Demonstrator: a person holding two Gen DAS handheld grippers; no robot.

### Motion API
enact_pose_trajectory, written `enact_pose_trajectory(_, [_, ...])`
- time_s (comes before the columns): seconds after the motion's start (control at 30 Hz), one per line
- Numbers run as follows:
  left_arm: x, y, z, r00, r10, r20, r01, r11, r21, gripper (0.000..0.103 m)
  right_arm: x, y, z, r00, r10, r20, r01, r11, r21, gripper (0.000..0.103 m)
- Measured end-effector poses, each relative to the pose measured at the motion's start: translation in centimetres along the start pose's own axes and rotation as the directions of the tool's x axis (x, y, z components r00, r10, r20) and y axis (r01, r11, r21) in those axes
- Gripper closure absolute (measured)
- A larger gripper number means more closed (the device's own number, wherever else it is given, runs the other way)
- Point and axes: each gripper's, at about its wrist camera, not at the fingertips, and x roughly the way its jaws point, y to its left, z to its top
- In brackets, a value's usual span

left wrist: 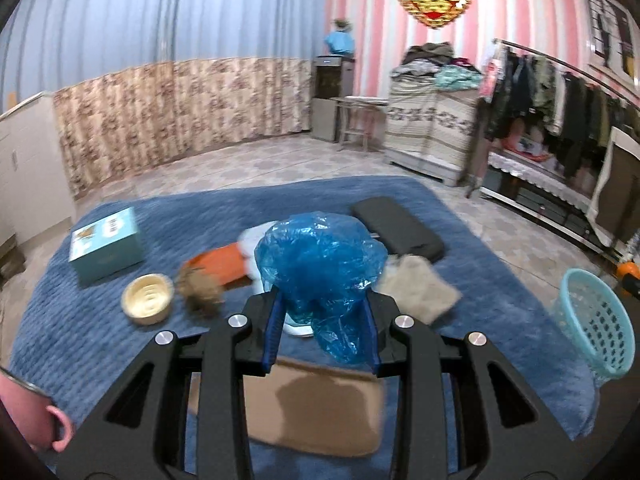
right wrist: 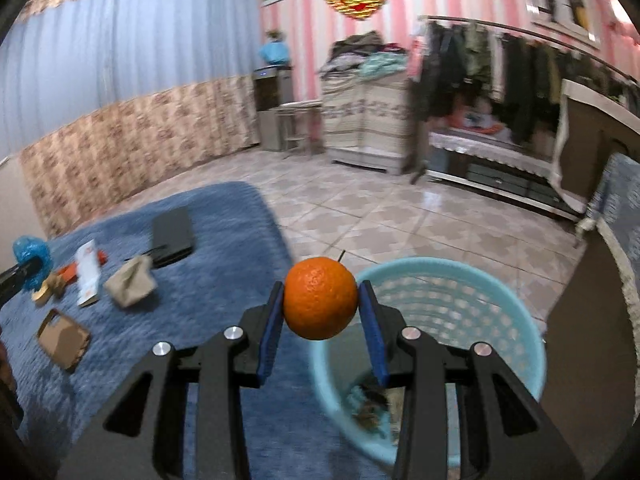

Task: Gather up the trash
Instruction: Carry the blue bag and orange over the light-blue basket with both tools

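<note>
Here, crumpled blue plastic bag (left wrist: 320,256) clamped in left gripper (left wrist: 323,322), round orange (right wrist: 320,298) pinched in right gripper (right wrist: 321,320).

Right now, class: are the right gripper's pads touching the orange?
Touching. The right wrist view shows both blue pads pressed against the sides of the orange, held up in the right gripper.

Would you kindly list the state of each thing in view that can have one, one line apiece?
left gripper: jaws shut on the blue plastic bag, lifted off the rug.
right gripper: jaws shut on the orange, beside the basket's rim.
basket: upright, some trash at the bottom.
teal box: closed, on the blue rug.
cream bowl: upright, empty.
</note>
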Motion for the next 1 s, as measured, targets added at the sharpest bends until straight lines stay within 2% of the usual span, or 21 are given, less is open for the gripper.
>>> enact_pose_trajectory(0.23, [0.8,-7.2,0.5,0.993,-0.118,0.003,0.118,0.991,0.071,0.071,0.5,-4.3,-0.1,0.995,-0.101,-0.003,0.101,0.994,0.037,0.065])
enact_pose_trajectory(0.47, [1.1,-14.2,0.3,0.972,-0.236,-0.001,0.234,0.960,0.152,0.071,0.6,-7.8,-0.2,0.986,-0.167,-0.009,0.167,0.983,0.077,0.065])
enact_pose_trajectory(0.7, [1.0,-21.4,-0.6,0.930,-0.367,-0.016,0.360,0.901,0.241,0.071,1.5,-10.3,0.1,0.979,-0.200,-0.027,0.201,0.974,0.101,0.065])
enact_pose_trajectory(0.73, [1.0,-22.5,-0.8,0.920,-0.391,-0.025,0.385,0.889,0.248,0.071,1.6,-10.6,0.0,0.979,-0.204,-0.030,0.206,0.972,0.110,0.065])
enact_pose_trajectory(0.87, [1.4,-25.9,-1.5,0.898,-0.437,-0.053,0.434,0.860,0.269,0.071,1.7,-12.9,-0.4,0.974,-0.221,-0.045,0.225,0.959,0.174,0.065])
enact_pose_trajectory(1.0, [2.4,-29.1,-2.0,0.867,-0.487,-0.107,0.496,0.820,0.285,0.071,1.5,-14.6,-1.1,0.971,-0.230,-0.057,0.237,0.946,0.219,0.065])
